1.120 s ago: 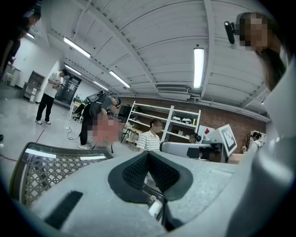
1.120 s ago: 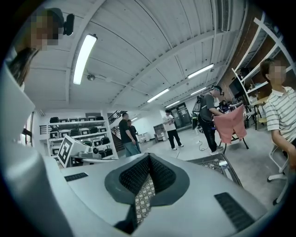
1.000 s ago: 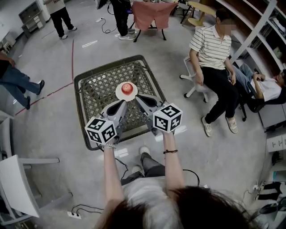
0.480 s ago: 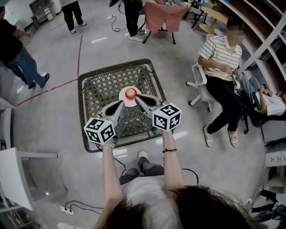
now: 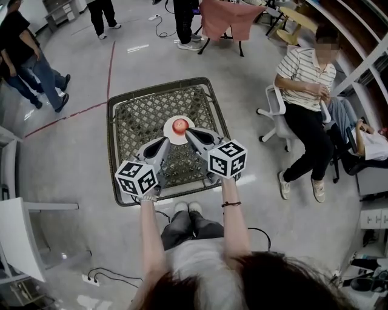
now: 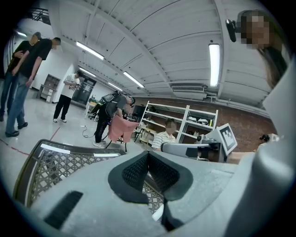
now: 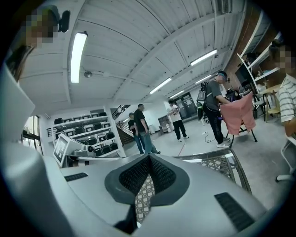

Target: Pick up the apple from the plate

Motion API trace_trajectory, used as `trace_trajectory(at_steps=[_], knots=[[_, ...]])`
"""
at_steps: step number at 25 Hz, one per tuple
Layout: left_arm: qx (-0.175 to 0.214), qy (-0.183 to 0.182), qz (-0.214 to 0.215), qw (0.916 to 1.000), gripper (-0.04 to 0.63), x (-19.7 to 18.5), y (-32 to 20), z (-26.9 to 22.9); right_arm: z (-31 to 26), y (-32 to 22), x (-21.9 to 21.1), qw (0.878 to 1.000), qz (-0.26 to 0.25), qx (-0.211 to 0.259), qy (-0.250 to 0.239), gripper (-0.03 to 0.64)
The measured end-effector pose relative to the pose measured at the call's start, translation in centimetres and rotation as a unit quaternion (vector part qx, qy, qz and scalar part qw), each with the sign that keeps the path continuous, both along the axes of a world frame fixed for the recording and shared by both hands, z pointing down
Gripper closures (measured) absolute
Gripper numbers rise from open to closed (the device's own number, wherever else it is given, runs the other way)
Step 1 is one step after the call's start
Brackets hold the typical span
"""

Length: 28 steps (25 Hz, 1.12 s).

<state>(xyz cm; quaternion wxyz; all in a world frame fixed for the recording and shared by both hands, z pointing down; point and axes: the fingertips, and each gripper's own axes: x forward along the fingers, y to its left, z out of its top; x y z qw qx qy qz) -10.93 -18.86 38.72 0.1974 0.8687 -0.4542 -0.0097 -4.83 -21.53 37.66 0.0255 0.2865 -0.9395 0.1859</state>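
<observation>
Now left tool [image 5: 164, 141] and right tool [image 5: 188, 132] held forward side by side, pressed together, empty, near apple [image 5: 179, 125] on plate [image 5: 168, 132].

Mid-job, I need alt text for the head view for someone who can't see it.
A red apple sits on a white plate on a woven-top table, seen from above. The left tongs and right tongs point at the plate from the near side. A person sits at right.

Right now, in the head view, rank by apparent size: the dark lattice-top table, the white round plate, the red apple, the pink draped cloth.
Dark lattice-top table
Pink draped cloth (farther away, real size unsure)
White round plate
Red apple
</observation>
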Motion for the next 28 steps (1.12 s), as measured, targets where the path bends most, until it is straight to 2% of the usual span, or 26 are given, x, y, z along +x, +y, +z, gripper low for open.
trace_trajectory(at_steps=[7, 15, 28], knots=[[-0.007, -0.006, 0.008, 0.9999, 0.584, -0.4, -1.2, 1.3, 1.8, -1.4, -0.4, 1.0, 0.021, -0.022, 0.008, 0.607], [-0.039, -0.009, 0.031, 0.9987, 0.584, 0.1, -2.7, 4.3, 4.5, -2.6, -1.2, 0.999, 0.018, -0.042, 0.02, 0.608], [-0.071, -0.027, 0.043, 0.9962, 0.584, 1.0, -4.3, 8.8, 8.5, -5.3, -0.6, 0.997, 0.021, -0.07, 0.032, 0.607]])
